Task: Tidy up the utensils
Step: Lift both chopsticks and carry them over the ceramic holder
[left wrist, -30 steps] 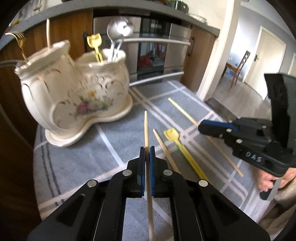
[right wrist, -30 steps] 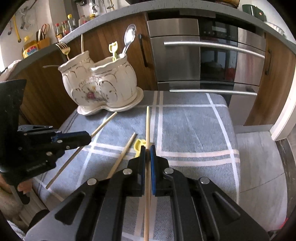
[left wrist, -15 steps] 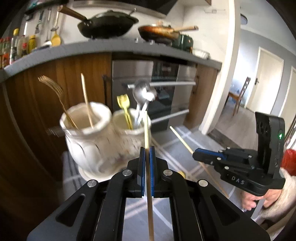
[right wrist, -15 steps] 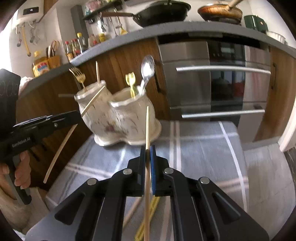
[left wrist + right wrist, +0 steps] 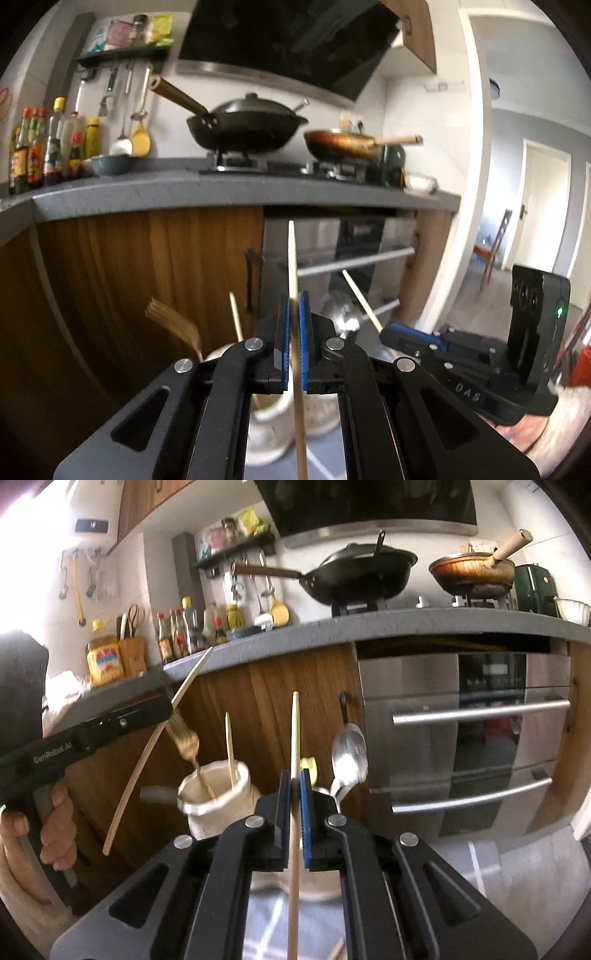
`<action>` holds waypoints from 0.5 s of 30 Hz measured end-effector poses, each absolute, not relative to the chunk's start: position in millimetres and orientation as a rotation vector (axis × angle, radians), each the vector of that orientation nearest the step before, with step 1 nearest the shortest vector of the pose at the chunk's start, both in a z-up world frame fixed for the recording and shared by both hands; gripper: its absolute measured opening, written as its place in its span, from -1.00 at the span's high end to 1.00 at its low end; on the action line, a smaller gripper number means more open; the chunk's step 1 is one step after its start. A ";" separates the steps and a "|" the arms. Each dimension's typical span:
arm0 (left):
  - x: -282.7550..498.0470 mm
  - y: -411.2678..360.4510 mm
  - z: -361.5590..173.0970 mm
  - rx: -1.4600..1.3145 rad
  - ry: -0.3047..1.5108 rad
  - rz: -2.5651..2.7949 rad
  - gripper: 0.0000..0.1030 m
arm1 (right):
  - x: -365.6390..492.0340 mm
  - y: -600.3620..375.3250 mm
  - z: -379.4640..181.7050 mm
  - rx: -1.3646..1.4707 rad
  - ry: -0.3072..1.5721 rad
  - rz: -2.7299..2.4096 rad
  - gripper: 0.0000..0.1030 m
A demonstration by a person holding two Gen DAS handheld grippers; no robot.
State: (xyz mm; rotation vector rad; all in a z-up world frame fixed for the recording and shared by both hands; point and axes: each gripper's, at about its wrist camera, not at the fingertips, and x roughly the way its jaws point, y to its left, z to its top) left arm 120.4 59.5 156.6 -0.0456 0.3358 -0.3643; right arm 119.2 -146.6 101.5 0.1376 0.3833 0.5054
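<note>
Cream holder (image 5: pixel 218 794); pale wood chopstick (image 5: pixel 294 738); blue-padded black fingers (image 5: pixel 305 805); gold fork (image 5: pixel 184 738); silver spoon (image 5: pixel 349 755).

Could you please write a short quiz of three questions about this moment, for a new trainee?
1. True or false: the left gripper is shut on a chopstick.
2. What does the right gripper hold? A) a spoon B) a chopstick C) a fork
3. Fill in: the gold fork stands in the white ______.

Key:
1. True.
2. B, a second chopstick, pointing up.
3. Holder; one more chopstick stands there too, and the metal spoon in its other cup.
</note>
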 end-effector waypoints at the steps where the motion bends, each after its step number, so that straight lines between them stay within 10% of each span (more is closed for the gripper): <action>1: 126.9 61.2 157.4 -0.054 0.330 -0.351 0.91 | 126.4 -145.8 103.6 0.161 0.369 0.506 0.91; 15: 183.1 70.3 147.2 -0.136 0.252 -0.224 0.91 | 187.7 -131.2 96.0 0.288 0.217 0.445 0.91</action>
